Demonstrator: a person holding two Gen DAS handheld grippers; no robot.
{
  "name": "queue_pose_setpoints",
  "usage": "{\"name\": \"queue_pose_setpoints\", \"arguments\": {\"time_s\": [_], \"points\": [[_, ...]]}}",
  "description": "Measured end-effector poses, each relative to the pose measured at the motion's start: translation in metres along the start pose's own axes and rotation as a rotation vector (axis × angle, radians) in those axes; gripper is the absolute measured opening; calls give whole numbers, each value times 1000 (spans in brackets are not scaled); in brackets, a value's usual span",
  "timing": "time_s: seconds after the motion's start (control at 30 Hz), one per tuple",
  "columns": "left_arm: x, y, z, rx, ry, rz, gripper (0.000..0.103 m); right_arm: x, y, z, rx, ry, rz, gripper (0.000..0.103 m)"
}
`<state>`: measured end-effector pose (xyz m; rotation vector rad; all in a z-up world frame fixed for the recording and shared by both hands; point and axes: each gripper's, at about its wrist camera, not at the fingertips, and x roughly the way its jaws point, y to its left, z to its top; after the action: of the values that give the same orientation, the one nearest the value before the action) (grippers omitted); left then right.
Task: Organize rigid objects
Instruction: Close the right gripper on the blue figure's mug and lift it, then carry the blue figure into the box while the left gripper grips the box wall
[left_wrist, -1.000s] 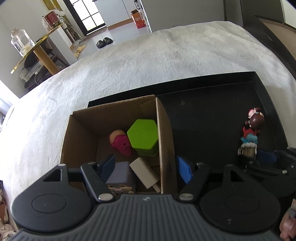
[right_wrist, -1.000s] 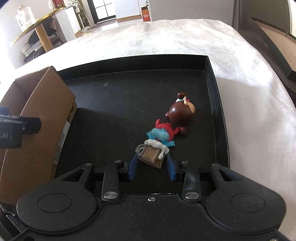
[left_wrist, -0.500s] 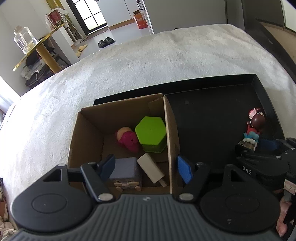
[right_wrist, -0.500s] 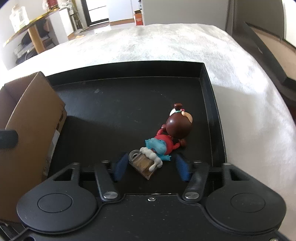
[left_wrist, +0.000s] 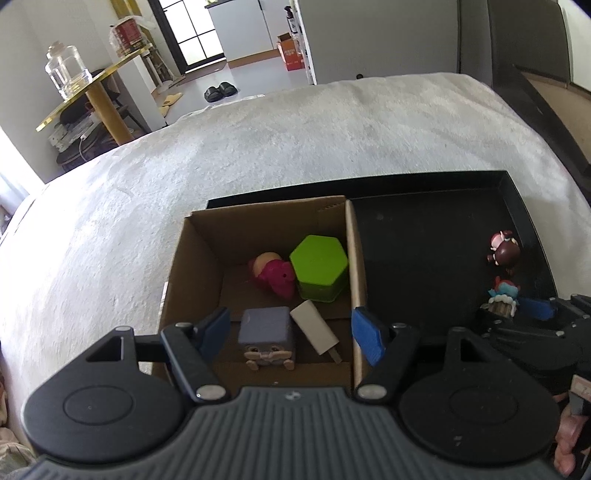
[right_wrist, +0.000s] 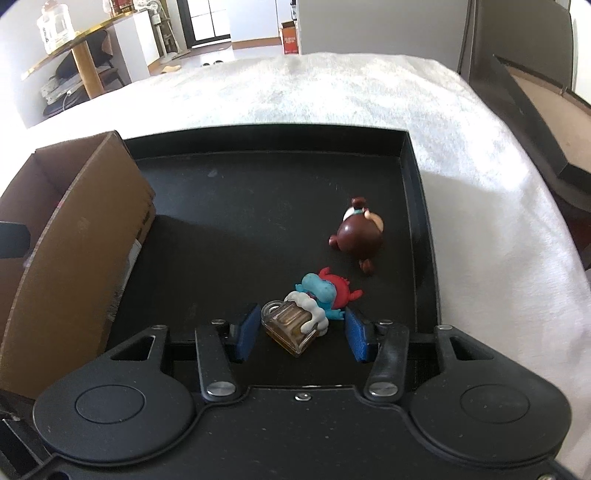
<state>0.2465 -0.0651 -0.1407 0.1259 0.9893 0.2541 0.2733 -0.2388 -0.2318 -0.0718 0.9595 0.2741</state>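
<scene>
A cardboard box (left_wrist: 192, 258) stands on the left of a black tray (left_wrist: 424, 236). Inside it lie a green hexagonal block (left_wrist: 319, 267), a pink figure (left_wrist: 273, 275), a purple cube toy (left_wrist: 266, 332) and a beige block (left_wrist: 314, 332). My left gripper (left_wrist: 291, 334) is open and empty above the box's near side. My right gripper (right_wrist: 301, 330) is open, its fingers either side of a blue and red figure with a beer mug (right_wrist: 306, 314) lying on the tray. A brown-headed figure (right_wrist: 358, 236) lies just beyond.
The tray (right_wrist: 413, 177) sits on a white fluffy cover (right_wrist: 332, 88). The box wall (right_wrist: 85, 236) stands left of the right gripper. A dark furniture edge (right_wrist: 528, 110) runs along the right. A gold side table with a glass jar (left_wrist: 70, 74) stands far left.
The right gripper's jaws have spread wide from around the mug figure, which now lies loose on the tray. The left gripper has pulled back and up from the box.
</scene>
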Motion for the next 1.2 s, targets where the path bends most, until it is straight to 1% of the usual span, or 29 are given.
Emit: {"name": "queue_pose_setpoints", "arguments": {"time_s": [0.1,0.2,0.37,0.7,0.93,1.2], "points": [[-4,11,-1,-23,-7,-2,71,-10,1,6,-2,-25,-6,48],[-8,22,-3,-45,-17,-3,71,-21,1,13,30,-35,32,48],[-11,46,-7,-94,-30,-2,71,-43,19,27,-25,-92,-2,48],[-6,95,-23,-194,-27,-11,71,-70,61,48,-94,-170,-11,48],[2,116,-34,-234,-28,-55,71,-82,97,58,-146,-202,-4,49],[12,137,-45,-291,-32,-122,70,-76,140,62,-228,-185,-9,49]]}}
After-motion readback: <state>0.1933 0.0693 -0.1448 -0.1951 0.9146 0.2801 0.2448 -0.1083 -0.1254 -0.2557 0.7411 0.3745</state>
